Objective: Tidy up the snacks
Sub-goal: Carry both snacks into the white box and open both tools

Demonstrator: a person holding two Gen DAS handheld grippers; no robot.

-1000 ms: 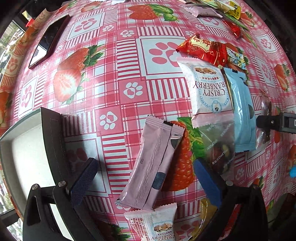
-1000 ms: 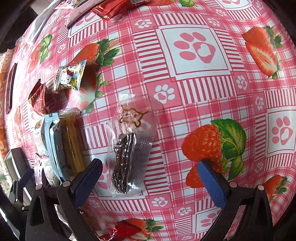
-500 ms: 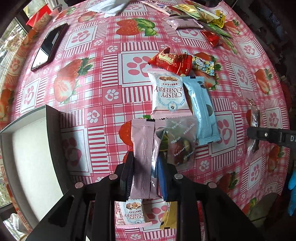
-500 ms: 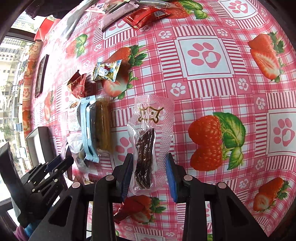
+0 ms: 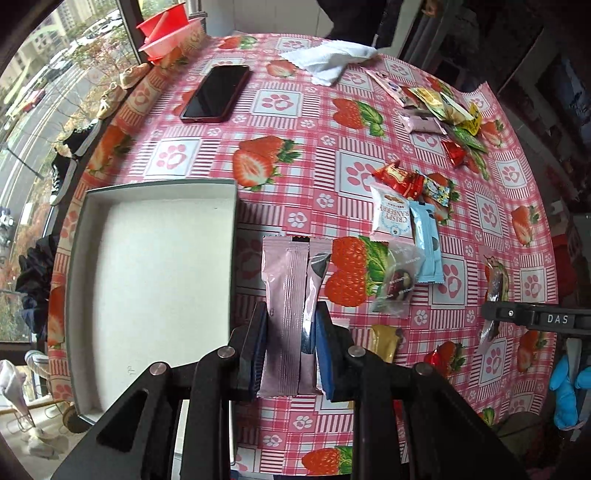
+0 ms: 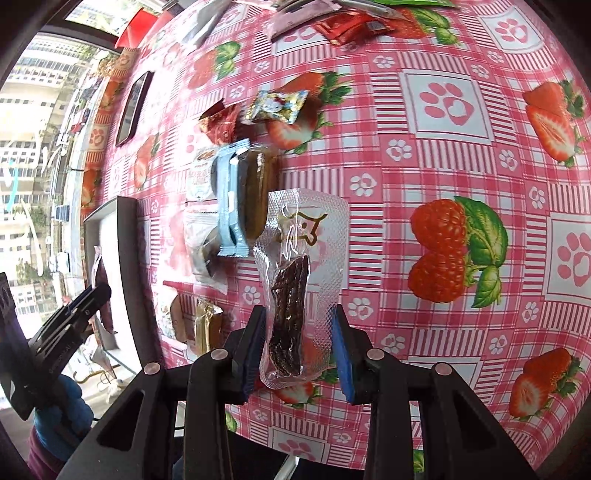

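My left gripper [image 5: 290, 347] is shut on two pink snack bars [image 5: 284, 295], lifted above the table beside the grey tray [image 5: 151, 195] with a white floor. My right gripper [image 6: 299, 350] is shut on a clear vacuum pouch of dark dried meat [image 6: 295, 280], also raised off the cloth. The right gripper with its pouch [image 5: 495, 288] shows at the right edge of the left wrist view. More snacks lie on the strawberry tablecloth: a white cranberry packet [image 5: 391, 218], a light blue bar [image 5: 426, 240], a clear candy pouch [image 5: 395, 280] and a gold bar [image 5: 382, 343].
A black phone [image 5: 216, 94] and a white cloth [image 5: 328, 59] lie at the far side. A second heap of snacks [image 5: 443, 114] sits at the far right. Red bowls [image 5: 166, 31] stand by the window. A blue-gloved hand [image 5: 565, 384] is at the right.
Both grippers closed on their snacks and lifted them off the table. The left one rose farther and swung toward the tray, which now fills more of its view.
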